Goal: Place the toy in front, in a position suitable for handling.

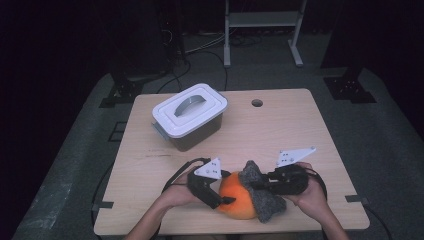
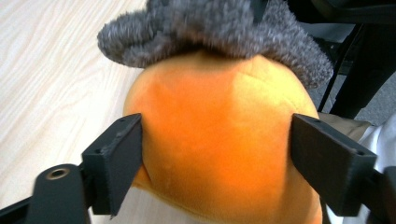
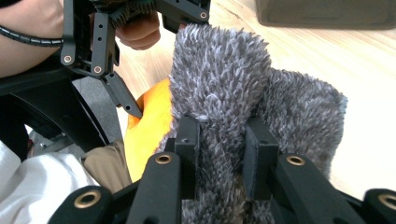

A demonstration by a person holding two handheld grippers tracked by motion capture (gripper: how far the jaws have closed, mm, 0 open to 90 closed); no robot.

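Observation:
An orange plush ball (image 1: 236, 198) lies near the table's front edge, with a grey fuzzy cloth (image 1: 268, 203) draped over its right side. My left gripper (image 1: 223, 199) reaches it from the left. In the left gripper view the two jaws stand wide on either flank of the orange plush ball (image 2: 215, 140) and press into it, under the grey cloth (image 2: 210, 28). My right gripper (image 1: 256, 186) comes in from the right. In the right gripper view its jaws (image 3: 222, 128) are pinched on a fold of the grey cloth (image 3: 219, 70), with the ball (image 3: 149, 121) behind.
A dark box with a white handled lid (image 1: 190, 115) stands at the table's back left. A small round hole (image 1: 257, 103) sits in the tabletop (image 1: 280, 135) near the far edge. The person's hands and lap are close to the front edge.

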